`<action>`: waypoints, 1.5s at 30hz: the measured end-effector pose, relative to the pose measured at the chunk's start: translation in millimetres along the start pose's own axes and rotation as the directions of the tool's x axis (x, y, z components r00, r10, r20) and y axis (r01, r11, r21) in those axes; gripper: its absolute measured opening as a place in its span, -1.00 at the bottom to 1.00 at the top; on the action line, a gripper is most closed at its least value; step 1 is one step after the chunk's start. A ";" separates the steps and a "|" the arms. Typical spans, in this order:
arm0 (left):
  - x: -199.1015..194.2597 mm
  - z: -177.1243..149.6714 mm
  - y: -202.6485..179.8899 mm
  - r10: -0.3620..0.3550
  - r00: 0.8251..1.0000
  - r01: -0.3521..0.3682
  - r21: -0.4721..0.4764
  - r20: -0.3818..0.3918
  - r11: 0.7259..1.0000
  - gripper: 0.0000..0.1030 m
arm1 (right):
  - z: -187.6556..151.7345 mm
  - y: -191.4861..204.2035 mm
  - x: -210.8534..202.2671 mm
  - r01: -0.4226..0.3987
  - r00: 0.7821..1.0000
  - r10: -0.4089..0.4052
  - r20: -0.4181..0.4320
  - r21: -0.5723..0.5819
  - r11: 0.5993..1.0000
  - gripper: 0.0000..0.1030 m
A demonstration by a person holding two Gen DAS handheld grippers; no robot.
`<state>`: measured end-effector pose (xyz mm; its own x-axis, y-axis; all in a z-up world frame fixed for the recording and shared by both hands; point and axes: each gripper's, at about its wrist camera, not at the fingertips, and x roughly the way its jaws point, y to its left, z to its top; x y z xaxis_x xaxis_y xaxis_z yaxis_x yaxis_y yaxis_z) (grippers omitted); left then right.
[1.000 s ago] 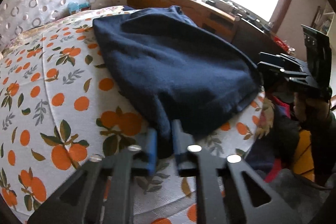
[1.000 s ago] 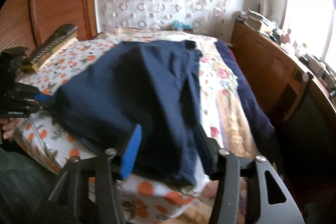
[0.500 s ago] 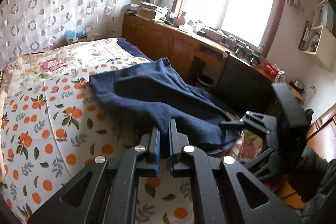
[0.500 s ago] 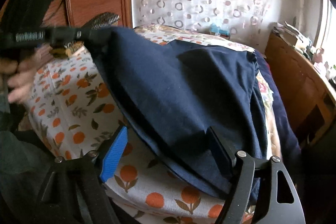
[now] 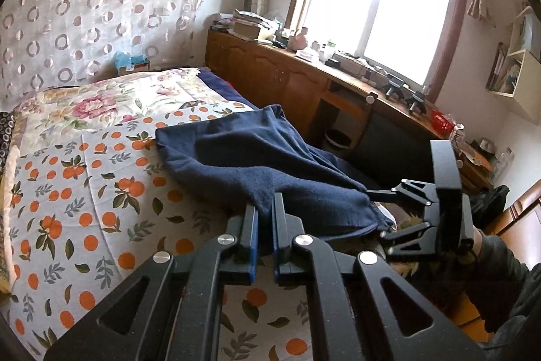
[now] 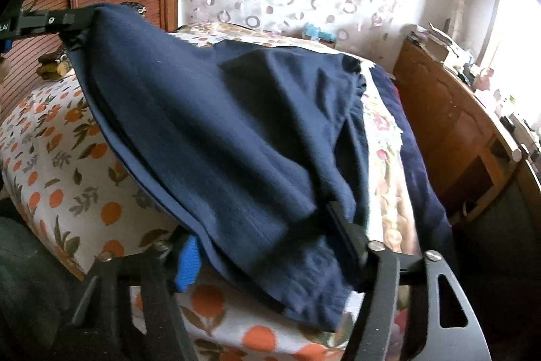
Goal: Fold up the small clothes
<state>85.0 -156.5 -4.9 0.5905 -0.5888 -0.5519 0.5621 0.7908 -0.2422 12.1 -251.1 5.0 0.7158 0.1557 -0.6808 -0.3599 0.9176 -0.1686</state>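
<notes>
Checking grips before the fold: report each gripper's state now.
Left gripper: shut on the dark navy fabric garment, corner lifted.
Right gripper: jaws just closing around the garment's near edge; whether the pads press cannot be told.

We see a navy blue garment on a white bedsheet printed with oranges and leaves, beside black tongs with blue pads.

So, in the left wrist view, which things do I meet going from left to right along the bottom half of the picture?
Orange-print bedsheet → left hand-held gripper, shut on the navy garment → right hand-held gripper at the garment's other corner → person's dark sleeve.
</notes>
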 end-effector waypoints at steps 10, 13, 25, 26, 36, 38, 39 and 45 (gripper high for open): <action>0.7 1.1 -0.8 0.044 0.999 -0.044 0.028 0.005 0.999 -0.86 | 6.2 -1.2 -2.8 0.003 0.998 -0.005 0.061 0.020 1.000 -0.61; 1.0 1.3 0.1 0.055 0.998 -0.055 0.033 0.006 0.998 -0.86 | 5.7 1.0 -0.1 0.000 0.997 -0.003 0.082 0.041 0.999 -0.67; 17.8 9.7 24.8 0.098 0.995 -0.098 0.019 -0.011 0.995 -0.86 | 33.7 -11.6 4.9 0.006 0.985 -0.011 0.170 0.030 1.000 -0.74; 20.1 12.2 28.3 0.100 0.995 -0.100 0.015 -0.011 0.995 -0.86 | 36.9 -12.2 7.5 0.007 0.984 -0.012 0.176 0.026 1.000 -0.74; 54.3 46.9 61.8 0.118 0.992 -0.119 -0.020 -0.032 0.993 -0.86 | 69.5 -35.7 43.2 -0.035 0.978 0.029 0.208 0.023 0.999 -0.74; 64.9 56.8 68.8 0.128 0.991 -0.128 -0.020 -0.038 0.992 -0.86 | 75.4 -42.7 52.6 -0.047 0.977 0.041 0.209 0.022 0.999 -0.74; 69.3 60.6 72.1 0.130 0.991 -0.130 -0.022 -0.040 0.991 -0.86 | 78.0 -46.4 57.1 -0.053 0.977 0.047 0.209 0.022 0.998 -0.74; 103.4 81.1 96.3 0.135 0.988 -0.139 -0.048 -0.070 0.989 -0.86 | 94.5 -70.6 94.5 -0.093 0.982 0.084 0.171 0.044 0.995 -0.74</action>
<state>247.1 -154.8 -20.6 0.6192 -0.4633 -0.6340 0.4462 0.8720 -0.2014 161.7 -266.6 20.0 0.7747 0.2925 -0.5606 -0.3980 0.9145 -0.0729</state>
